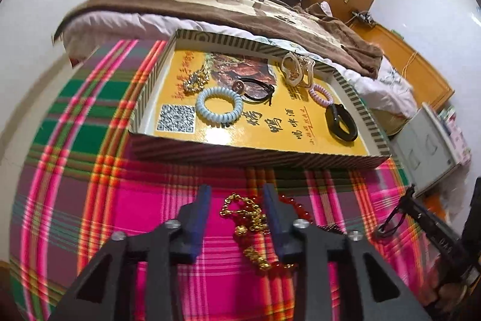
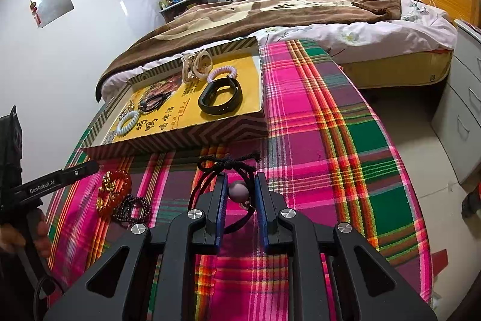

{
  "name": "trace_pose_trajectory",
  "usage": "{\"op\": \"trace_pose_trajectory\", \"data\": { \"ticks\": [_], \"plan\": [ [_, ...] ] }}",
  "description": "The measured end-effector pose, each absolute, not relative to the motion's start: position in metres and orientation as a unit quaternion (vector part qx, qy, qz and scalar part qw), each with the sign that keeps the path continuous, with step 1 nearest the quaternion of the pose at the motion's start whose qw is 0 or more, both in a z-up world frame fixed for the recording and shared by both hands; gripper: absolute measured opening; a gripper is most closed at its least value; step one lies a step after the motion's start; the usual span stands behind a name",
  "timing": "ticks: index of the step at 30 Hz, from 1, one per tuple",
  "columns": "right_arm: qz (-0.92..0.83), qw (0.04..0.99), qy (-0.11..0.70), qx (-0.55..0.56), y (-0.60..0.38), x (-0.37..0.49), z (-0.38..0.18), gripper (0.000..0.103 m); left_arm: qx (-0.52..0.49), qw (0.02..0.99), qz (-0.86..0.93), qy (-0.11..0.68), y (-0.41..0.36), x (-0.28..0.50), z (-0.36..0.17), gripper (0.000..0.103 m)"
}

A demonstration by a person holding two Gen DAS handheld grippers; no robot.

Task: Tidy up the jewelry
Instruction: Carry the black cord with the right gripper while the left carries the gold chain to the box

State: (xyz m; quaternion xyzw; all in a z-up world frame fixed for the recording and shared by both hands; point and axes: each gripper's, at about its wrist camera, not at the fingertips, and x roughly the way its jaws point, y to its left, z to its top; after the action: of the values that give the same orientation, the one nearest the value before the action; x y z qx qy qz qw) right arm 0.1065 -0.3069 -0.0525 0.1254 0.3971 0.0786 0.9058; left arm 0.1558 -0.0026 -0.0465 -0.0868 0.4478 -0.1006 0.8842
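The left gripper (image 1: 237, 194) stands with its jaws parted and pressing nothing, a gold bead bracelet (image 1: 245, 218) lying loose between them on the plaid cloth (image 1: 90, 170), with a red bead string (image 1: 296, 205) just to its right. The right gripper (image 2: 240, 185) is clenched on a black cord necklace (image 2: 228, 163) whose round pendant (image 2: 239, 190) sits between its pads. Farther off lies the shallow box (image 1: 255, 152) holding a pale blue coil band (image 1: 219, 104), a black wristband (image 1: 341, 122) and other pieces.
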Motion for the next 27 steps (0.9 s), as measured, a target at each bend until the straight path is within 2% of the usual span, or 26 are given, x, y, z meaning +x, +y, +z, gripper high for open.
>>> {"op": "trace_pose_trajectory", "data": {
  "ticks": [7, 13, 15, 18, 20, 27],
  "plan": [
    [0.081, 0.904, 0.401, 0.124, -0.305, 0.106, -0.055, 0.018, 0.055, 0.885, -0.08, 0.456, -0.037, 0.151, -0.063, 0.038],
    [0.081, 0.903, 0.403, 0.125, -0.305, 0.106, -0.056, 0.019, 0.087, 0.887, -0.084, 0.447, -0.046, 0.146, -0.061, 0.037],
    [0.08, 0.903, 0.403, 0.126, -0.305, 0.106, -0.057, 0.019, 0.092, 0.884, -0.092, 0.448, -0.049, 0.146, -0.062, 0.023],
    [0.081, 0.902, 0.404, 0.125, -0.304, 0.106, -0.057, 0.019, 0.088, 0.886, -0.097, 0.445, -0.05, 0.145, -0.06, 0.01],
    [0.081, 0.902, 0.404, 0.126, -0.305, 0.106, -0.057, 0.018, 0.086, 0.889, -0.099, 0.439, -0.052, 0.143, -0.056, 0.005],
    [0.08, 0.903, 0.403, 0.127, -0.304, 0.106, -0.057, 0.019, 0.051, 0.899, -0.116, 0.418, -0.045, 0.138, -0.033, 0.005]
  ]
}}
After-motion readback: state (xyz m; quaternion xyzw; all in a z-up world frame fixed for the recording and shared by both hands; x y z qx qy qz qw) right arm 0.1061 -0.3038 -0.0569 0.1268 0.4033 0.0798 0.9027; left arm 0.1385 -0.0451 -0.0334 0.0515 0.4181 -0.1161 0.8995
